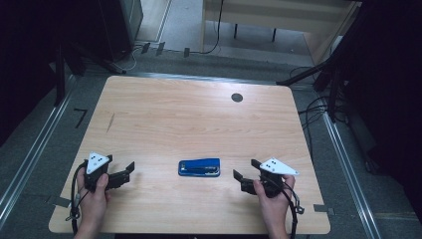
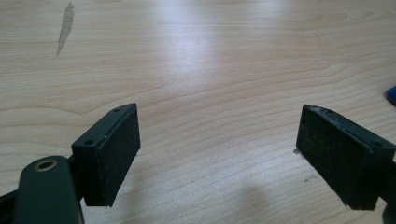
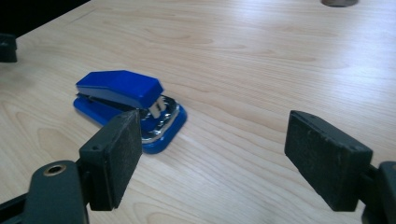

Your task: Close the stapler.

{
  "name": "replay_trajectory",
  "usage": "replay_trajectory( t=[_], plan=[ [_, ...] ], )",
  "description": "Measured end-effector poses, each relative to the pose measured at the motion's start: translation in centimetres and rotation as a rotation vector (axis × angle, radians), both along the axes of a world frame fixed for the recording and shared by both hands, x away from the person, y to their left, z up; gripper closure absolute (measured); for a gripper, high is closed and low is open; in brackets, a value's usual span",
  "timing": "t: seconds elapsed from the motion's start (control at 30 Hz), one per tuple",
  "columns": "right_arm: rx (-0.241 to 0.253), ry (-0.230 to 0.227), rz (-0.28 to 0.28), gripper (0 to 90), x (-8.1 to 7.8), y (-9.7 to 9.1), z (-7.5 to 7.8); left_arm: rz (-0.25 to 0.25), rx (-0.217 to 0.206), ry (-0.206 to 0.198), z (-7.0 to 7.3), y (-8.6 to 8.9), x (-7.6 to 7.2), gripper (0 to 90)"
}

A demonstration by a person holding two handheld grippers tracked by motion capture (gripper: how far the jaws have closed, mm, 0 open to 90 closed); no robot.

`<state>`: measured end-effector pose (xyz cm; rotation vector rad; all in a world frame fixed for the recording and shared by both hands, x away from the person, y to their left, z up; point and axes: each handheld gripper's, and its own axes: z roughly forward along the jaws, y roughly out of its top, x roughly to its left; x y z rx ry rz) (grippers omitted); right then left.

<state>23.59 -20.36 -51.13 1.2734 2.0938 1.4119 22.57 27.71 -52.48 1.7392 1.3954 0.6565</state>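
From the high view, the blue stapler lay flat on the wooden desk, near its front edge and between my two hands, touched by neither gripper. My left gripper sat well to the left of it and my right gripper just to its right, both pointing inward toward the stapler. That view also took in what the gripper views could not: the grey three-cornered plates on top of each gripper, my hands wrapped around the bodies, the trailing cables, and a small dark round insert set into the desk's far side.

The right gripper view gave the stapler up close: its blue top arm raised above a rounded blue base, with metal showing at the mouth nearest me. My right gripper had its jaws standing wide apart with nothing between them; the stapler lay beyond and partly behind the left jaw in that view, not in contact.

The left gripper view showed my left gripper likewise spread wide over bare wood, holding nothing. A grey smudge marked the desk farther off, and a sliver of blue sat at the right edge of that view.
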Motion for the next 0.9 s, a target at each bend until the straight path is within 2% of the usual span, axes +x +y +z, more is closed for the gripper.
replay_trajectory(
  t=[0.13, 0.37, 0.73, 0.9],
  plan=[
    [-0.009, 0.007, -0.04, 14.1, 0.1, -1.1, -0.2, 0.002, 0.0, 0.0, 0.0, 0.0, 0.0, 14.2],
    [-0.008, -0.014, -0.056, 0.5, 0.1, -2.9, -0.1, 0.004, 0.001, -0.004, 0.0, 0.0, -0.1, 14.2],
    [-0.002, -0.014, -0.081, 0.0, -0.4, -6.6, -0.2, 0.005, 0.0, -0.003, 0.0, 0.0, -0.1, 14.2],
    [-0.004, -0.029, -0.102, 0.0, -0.6, -8.2, -0.2, 0.004, 0.002, -0.003, 0.0, 0.0, -0.1, 14.2]
  ],
)
